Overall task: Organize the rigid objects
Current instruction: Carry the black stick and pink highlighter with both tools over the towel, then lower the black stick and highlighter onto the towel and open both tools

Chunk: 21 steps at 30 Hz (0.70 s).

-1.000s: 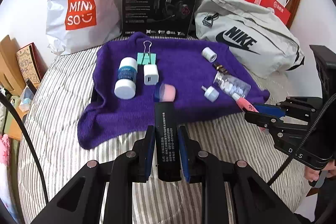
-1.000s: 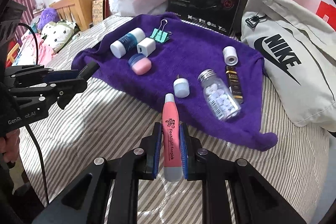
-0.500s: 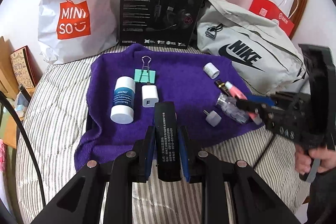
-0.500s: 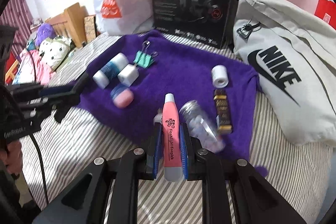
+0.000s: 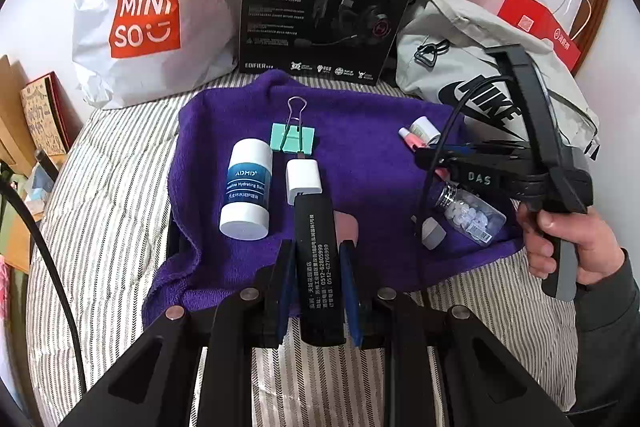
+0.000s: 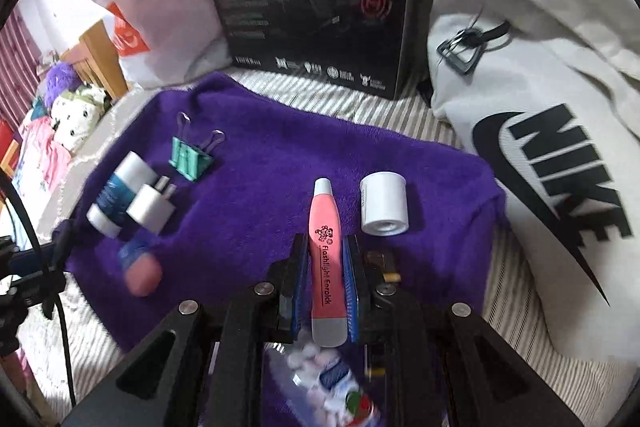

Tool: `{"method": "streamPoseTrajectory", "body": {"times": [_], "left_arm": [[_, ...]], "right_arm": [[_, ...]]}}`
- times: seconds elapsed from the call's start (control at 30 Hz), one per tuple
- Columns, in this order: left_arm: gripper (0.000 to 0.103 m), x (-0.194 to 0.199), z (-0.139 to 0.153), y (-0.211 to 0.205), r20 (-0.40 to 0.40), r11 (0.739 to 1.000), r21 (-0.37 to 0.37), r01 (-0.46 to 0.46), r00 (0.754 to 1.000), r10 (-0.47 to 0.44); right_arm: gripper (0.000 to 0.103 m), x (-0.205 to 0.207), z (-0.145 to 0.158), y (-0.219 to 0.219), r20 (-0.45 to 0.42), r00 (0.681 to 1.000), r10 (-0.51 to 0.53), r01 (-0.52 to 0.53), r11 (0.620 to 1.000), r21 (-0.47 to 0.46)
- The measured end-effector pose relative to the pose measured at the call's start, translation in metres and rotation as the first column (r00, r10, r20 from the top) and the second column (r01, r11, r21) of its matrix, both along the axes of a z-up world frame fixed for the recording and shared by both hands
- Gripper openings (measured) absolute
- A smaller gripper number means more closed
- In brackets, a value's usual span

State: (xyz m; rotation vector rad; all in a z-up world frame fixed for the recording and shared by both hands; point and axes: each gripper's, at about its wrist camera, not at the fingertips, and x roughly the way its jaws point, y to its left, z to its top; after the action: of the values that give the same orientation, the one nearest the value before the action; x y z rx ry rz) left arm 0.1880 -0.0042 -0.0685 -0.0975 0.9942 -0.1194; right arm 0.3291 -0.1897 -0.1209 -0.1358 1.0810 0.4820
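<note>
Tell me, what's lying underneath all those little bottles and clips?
A purple towel lies under them, holding the white bottle, green binder clip, white charger and pill bottle. It lies on striped bedding; whatever the towel covers is hidden.

Left gripper (image 5: pixel 316 263) clamped on a black box (image 5: pixel 318 267), purple towel (image 5: pixel 360 131) on striped bedding (image 5: pixel 104 195), white bottle (image 5: pixel 246 189) beside a white charger (image 5: pixel 303 181), green binder clip (image 5: pixel 294 137), right gripper (image 5: pixel 424 155) holding a pink pen (image 5: pixel 410 140) near a pill bottle (image 5: pixel 470 215)
</note>
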Motion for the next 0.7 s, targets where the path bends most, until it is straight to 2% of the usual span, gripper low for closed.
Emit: {"method": "streamPoseTrajectory", "body": {"times": [0.13, 0.3, 0.4, 0.47, 0.7], "left_arm": [[0.022, 0.002, -0.002, 0.001, -0.003, 1.000, -0.007, 0.000, 1.000, 0.000], [0.022, 0.005, -0.002, 0.001, -0.003, 1.000, -0.014, 0.004, 1.000, -0.004], [0.022, 0.008, -0.002, 0.000, -0.004, 1.000, -0.024, 0.006, 1.000, -0.006], [0.022, 0.009, -0.003, 0.000, -0.003, 1.000, -0.031, 0.006, 1.000, -0.006], [0.022, 0.026, -0.005, -0.012, -0.008, 0.999, -0.038, 0.036, 0.999, -0.036]], "right_arm": [[0.017, 0.002, -0.013, 0.009, -0.020, 1.000, 0.015, -0.016, 0.999, -0.030], [0.018, 0.003, -0.015, 0.011, -0.019, 1.000, 0.020, -0.021, 0.999, -0.034], [0.026, 0.003, -0.014, 0.012, -0.033, 0.998, 0.048, -0.048, 0.998, -0.029], [0.032, 0.000, -0.012, 0.010, -0.036, 0.998, 0.054, -0.055, 0.998, -0.026], [0.033, -0.017, 0.010, -0.014, -0.007, 1.000, 0.005, -0.005, 1.000, -0.006]]}}
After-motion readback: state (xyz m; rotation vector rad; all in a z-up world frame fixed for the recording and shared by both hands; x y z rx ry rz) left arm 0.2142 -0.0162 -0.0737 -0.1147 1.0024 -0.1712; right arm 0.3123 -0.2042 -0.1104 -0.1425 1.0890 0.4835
